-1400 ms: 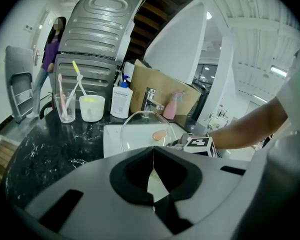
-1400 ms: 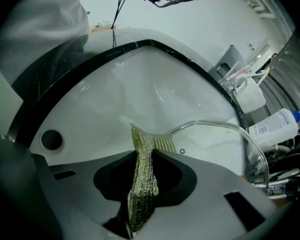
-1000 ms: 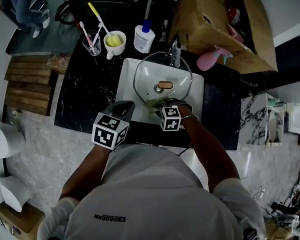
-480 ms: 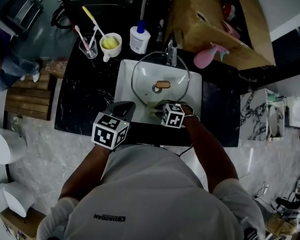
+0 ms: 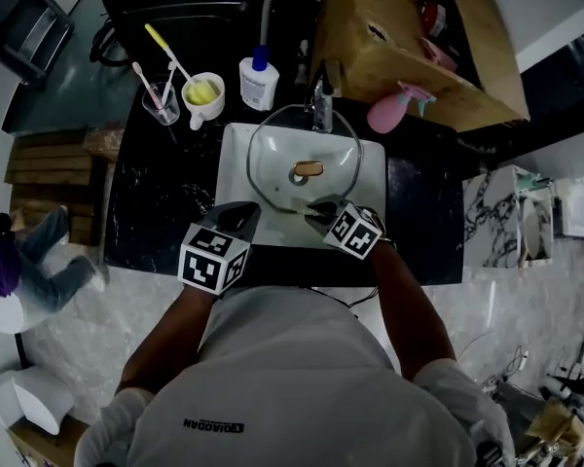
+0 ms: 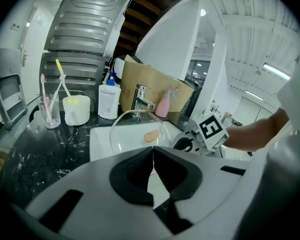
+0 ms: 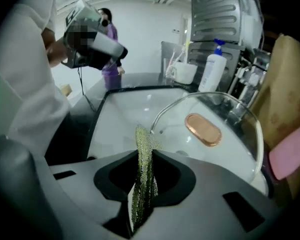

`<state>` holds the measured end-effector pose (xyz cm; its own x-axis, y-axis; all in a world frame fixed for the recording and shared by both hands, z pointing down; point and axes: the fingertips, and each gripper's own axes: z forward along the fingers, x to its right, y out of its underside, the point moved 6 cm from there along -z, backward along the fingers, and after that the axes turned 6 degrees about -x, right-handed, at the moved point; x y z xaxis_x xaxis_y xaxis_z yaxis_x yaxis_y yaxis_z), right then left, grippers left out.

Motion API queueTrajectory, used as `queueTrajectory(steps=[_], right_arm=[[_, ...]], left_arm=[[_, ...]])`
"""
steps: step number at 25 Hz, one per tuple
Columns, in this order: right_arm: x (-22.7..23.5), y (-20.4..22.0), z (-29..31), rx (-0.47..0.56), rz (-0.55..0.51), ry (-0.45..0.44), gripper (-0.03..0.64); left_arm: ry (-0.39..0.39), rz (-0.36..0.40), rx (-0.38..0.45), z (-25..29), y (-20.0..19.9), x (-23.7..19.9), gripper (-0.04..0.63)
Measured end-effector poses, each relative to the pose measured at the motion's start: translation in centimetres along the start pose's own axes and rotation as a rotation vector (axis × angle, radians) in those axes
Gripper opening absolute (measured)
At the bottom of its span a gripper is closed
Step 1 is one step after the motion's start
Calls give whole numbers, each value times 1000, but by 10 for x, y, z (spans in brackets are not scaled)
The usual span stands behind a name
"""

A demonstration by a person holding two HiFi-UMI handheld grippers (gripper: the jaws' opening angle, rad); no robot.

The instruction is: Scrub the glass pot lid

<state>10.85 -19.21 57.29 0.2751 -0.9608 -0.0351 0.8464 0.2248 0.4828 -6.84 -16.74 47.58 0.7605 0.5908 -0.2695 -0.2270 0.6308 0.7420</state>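
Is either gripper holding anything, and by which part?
Right gripper: green scouring cloth, pinched edge-on along most of its length, one end poking past the jaws. Left gripper: shut, empty.

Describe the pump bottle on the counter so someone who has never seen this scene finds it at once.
Find the white sink set in the black counter. On the counter behind it, left of the faucet, stands the pump bottle. It alone is white with a blue pump top; the mug and clear glass further left are open-topped.
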Motion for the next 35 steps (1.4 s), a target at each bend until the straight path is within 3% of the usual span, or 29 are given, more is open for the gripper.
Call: queueTrajectory(steps=[5,8,12,15,25,35], right_arm=[[32,3,-56,136,172,170,91],[67,7,-78,176,208,321,91],[112,4,-91,101,182,514,91],[139,5,-87,39,125,601,92],[178,-11,-52,-72,-110,672,92],[177,-22,-30,-56,-156,622,92]], left_arm=[[-18,28,-8,5,-4,3,15],[-16,21,-9,6,-5,5,15],[-6,-12,-13,7,-5,7,15],[-24,-18,-20,4,-2,8,15],[-90,-60,-16,-9,9,2,15],[-118,-91,-5,-8,9,2,15]])
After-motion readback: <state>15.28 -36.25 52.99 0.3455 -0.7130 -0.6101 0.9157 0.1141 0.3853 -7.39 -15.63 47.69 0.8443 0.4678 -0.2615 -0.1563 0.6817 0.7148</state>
